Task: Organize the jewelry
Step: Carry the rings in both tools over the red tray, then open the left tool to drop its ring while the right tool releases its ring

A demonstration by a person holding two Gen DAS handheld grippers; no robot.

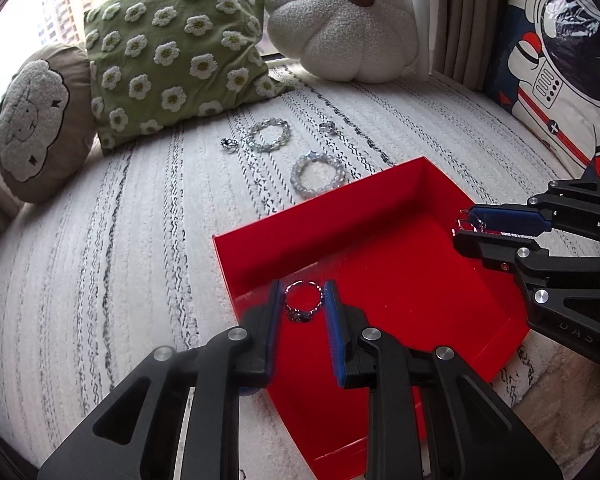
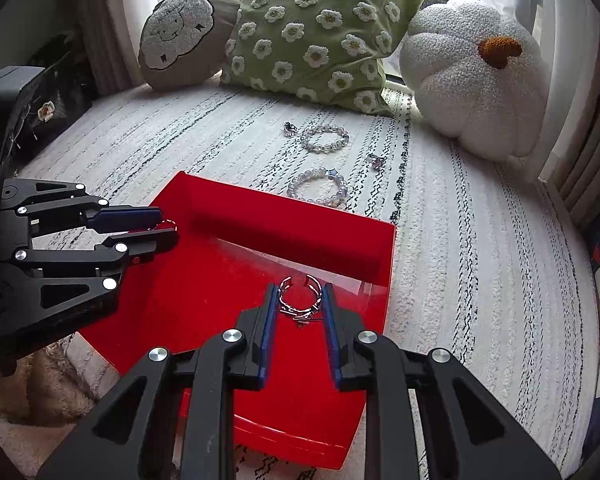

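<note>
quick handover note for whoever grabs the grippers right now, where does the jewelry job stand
Left gripper: shut on a silver ring, held over the red tray.
Right gripper: shut on an open-band silver ring, also over the tray.
Still on the striped blanket beyond the tray: near beaded bracelet, far beaded bracelet, a small ring at left, a small ring at right.
Done: nothing visibly lying in the tray yet.
Left: release both rings into the tray, then fetch the two bracelets and two rings.
</note>
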